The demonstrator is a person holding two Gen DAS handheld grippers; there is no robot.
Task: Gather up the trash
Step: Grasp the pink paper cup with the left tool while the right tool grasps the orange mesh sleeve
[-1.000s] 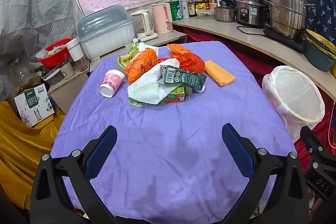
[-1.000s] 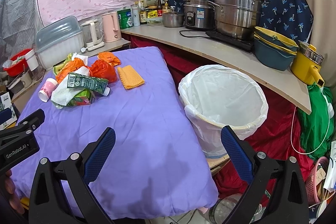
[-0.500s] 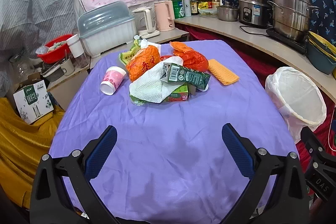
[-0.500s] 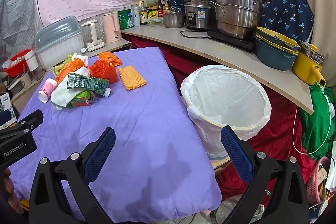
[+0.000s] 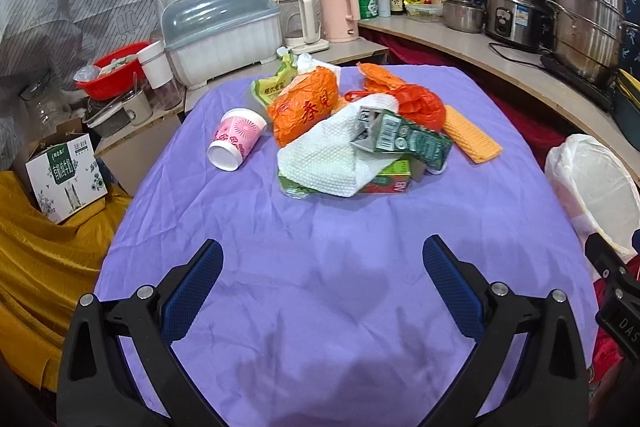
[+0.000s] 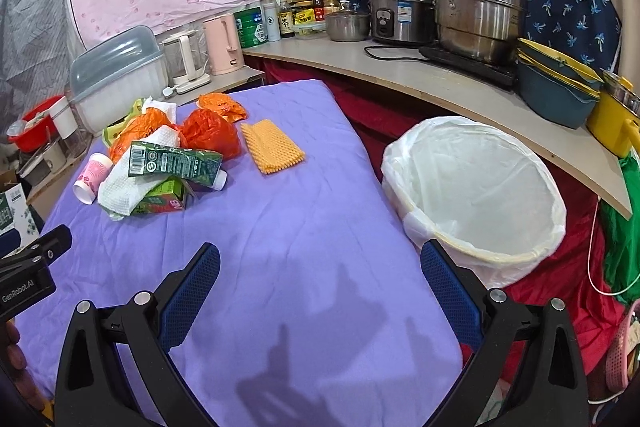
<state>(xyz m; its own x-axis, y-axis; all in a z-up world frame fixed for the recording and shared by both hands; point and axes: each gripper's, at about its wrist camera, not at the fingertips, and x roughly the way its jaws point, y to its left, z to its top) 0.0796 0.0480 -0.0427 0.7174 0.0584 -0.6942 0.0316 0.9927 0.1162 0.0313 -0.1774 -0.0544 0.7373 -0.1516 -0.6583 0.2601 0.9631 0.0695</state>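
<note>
A heap of trash lies at the far middle of the purple-covered table [image 5: 320, 267]: a dark green carton [image 5: 404, 139] on a white paper towel [image 5: 324, 163], orange bags [image 5: 304, 107], a red bag [image 5: 420, 105], a green box [image 5: 388, 181] and a tipped pink paper cup [image 5: 236, 141]. An orange cloth [image 5: 472, 135] lies beside the heap. My left gripper [image 5: 322, 267] is open and empty, well short of the heap. My right gripper [image 6: 320, 269] is open and empty over the table's right edge, beside the white-lined bin [image 6: 476, 195]. The carton [image 6: 172, 161] shows far left there.
A curved counter [image 6: 400, 75] behind holds steel pots [image 6: 476, 7], a rice cooker [image 6: 396, 13], bottles, stacked bowls [image 6: 556, 87] and a pink kettle [image 5: 340, 11]. A dish box [image 5: 220, 31] and red basin [image 5: 112, 69] stand left. A cardboard box [image 5: 66, 175] sits on yellow cloth.
Both grippers have moved slightly forward toward the table; the trash heap and bin look a little nearer. Both stay open, and nothing on the table has shifted.
</note>
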